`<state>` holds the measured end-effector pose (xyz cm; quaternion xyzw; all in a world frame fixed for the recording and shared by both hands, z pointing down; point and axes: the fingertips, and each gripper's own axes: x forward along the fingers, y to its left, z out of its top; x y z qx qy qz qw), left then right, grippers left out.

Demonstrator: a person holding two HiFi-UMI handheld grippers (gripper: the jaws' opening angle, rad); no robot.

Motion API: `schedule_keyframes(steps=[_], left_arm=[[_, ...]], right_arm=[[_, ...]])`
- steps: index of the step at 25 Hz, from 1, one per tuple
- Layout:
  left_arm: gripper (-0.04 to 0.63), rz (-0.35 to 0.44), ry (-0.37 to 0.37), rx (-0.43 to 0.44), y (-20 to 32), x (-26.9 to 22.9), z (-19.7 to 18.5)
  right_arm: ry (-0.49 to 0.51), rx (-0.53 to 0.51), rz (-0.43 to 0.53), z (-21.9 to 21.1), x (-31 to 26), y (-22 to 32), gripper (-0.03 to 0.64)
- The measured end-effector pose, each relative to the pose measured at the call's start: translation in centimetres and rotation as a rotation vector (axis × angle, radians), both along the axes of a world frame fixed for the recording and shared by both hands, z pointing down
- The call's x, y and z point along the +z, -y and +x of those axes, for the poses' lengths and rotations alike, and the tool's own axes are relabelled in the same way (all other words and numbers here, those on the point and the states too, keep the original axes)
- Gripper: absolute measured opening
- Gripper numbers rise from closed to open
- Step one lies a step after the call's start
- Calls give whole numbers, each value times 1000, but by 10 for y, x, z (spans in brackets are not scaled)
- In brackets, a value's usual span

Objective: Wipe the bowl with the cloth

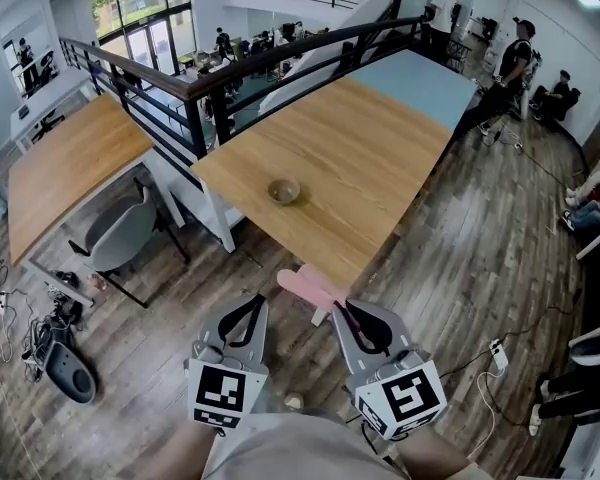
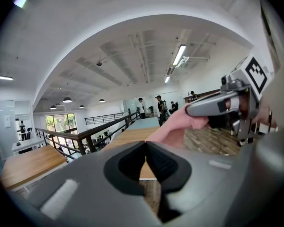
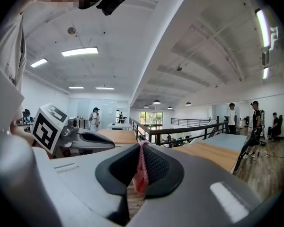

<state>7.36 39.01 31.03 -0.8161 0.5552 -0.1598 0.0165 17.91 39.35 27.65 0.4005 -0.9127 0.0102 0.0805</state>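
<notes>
A long wooden table (image 1: 360,158) fills the head view, with a small round tan bowl (image 1: 284,190) on it, well ahead of both jaw pairs. In the left gripper view, the left gripper (image 2: 146,144) has its jaws pressed flat together. In the right gripper view, the right gripper (image 3: 142,148) pinches a pink mesh cloth (image 3: 140,176) between its jaws.

The bench (image 1: 365,153) has a long wooden top that runs away from the viewer, and its near edge stands over a wood-plank floor (image 1: 480,268). A small bowl (image 1: 284,190) stands upright on the wood by itself. Well beyond the bowl, the far end of the top is a pale blue panel (image 1: 420,80).
</notes>
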Motion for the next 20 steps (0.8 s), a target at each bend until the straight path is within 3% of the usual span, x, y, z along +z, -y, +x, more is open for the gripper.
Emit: schedule_keyframes(steps=[10,20], left_arm=[[3,-13,-1,2,38,19,-16],[3,-39,1,31,126,34,-48]], right_arm=[[-12,-9,-27,-18,24,38,14],[-33,8,-51,-53,37,123,14]])
